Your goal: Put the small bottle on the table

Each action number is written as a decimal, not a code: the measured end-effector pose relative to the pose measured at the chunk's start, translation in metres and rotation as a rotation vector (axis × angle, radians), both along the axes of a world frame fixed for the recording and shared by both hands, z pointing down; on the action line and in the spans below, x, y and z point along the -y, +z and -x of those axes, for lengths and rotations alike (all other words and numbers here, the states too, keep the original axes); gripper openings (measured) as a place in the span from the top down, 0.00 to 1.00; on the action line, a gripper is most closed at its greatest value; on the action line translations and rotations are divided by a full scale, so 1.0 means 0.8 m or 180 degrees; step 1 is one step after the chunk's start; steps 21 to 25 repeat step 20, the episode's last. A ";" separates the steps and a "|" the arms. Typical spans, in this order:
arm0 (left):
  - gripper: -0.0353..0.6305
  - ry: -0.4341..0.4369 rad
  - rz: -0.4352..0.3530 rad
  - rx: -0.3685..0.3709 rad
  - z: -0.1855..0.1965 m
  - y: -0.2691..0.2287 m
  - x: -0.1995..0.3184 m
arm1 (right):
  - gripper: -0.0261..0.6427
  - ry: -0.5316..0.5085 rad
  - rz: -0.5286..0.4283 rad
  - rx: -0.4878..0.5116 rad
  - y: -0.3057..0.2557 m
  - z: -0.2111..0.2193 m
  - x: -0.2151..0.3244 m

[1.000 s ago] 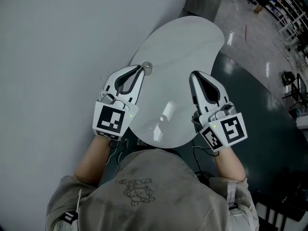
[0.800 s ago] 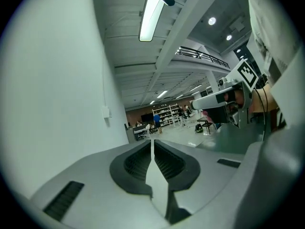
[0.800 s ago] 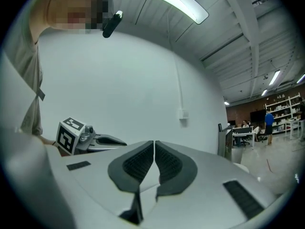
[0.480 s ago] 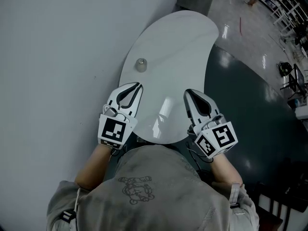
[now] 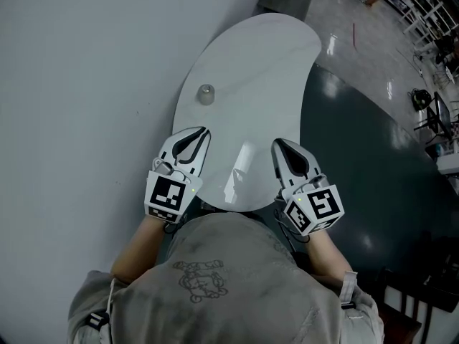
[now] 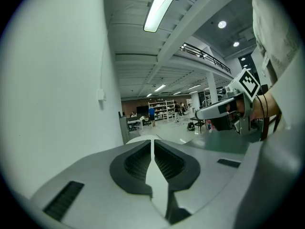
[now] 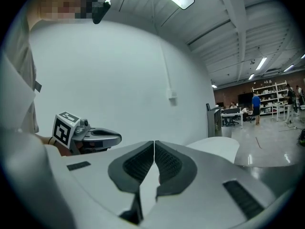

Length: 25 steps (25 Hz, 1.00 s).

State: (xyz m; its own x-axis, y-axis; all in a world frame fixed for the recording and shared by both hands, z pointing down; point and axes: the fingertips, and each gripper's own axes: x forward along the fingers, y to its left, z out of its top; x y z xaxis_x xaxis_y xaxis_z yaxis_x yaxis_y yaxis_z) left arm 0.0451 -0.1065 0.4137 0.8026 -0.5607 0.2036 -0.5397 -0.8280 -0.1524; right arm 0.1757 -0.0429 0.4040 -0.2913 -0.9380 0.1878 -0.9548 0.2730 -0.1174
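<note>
The small grey bottle (image 5: 206, 94) stands upright on the white kidney-shaped table (image 5: 265, 63), near its left edge by the wall. My left gripper (image 5: 205, 130) hovers over the table's near left edge, short of the bottle, jaws shut and empty. My right gripper (image 5: 275, 143) is over the near right edge, also shut with nothing in it. In the left gripper view the left gripper (image 6: 153, 141) has its jaws closed together, and the right gripper (image 6: 224, 109) shows at the right. The right gripper view shows the right gripper (image 7: 154, 142) closed, with the left gripper (image 7: 102, 138) at its left.
A plain white wall (image 5: 86, 70) runs along the table's left side. Dark glossy floor (image 5: 373, 163) lies to the right. Far off are shelves, desks and people (image 7: 256, 106) in an open hall.
Both grippers have drawn back toward my body, away from the bottle. The left gripper's tip was right at the bottle a second ago; now the bottle stands free on the table.
</note>
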 end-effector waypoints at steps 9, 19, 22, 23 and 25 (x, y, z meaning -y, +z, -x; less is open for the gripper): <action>0.90 -0.0033 -0.0013 0.0023 0.008 -0.002 0.001 | 0.91 0.0047 -0.0016 -0.0071 -0.002 0.003 0.004; 0.90 -0.0118 -0.0082 -0.0074 0.025 -0.025 0.000 | 0.91 0.0001 -0.0110 -0.0219 -0.020 0.024 0.002; 0.90 -0.0132 -0.0090 -0.0101 0.027 -0.027 0.001 | 0.91 -0.0007 -0.0117 -0.0243 -0.021 0.026 0.002; 0.90 -0.0132 -0.0090 -0.0101 0.027 -0.027 0.001 | 0.91 -0.0007 -0.0117 -0.0243 -0.021 0.026 0.002; 0.90 -0.0132 -0.0090 -0.0101 0.027 -0.027 0.001 | 0.91 -0.0007 -0.0117 -0.0243 -0.021 0.026 0.002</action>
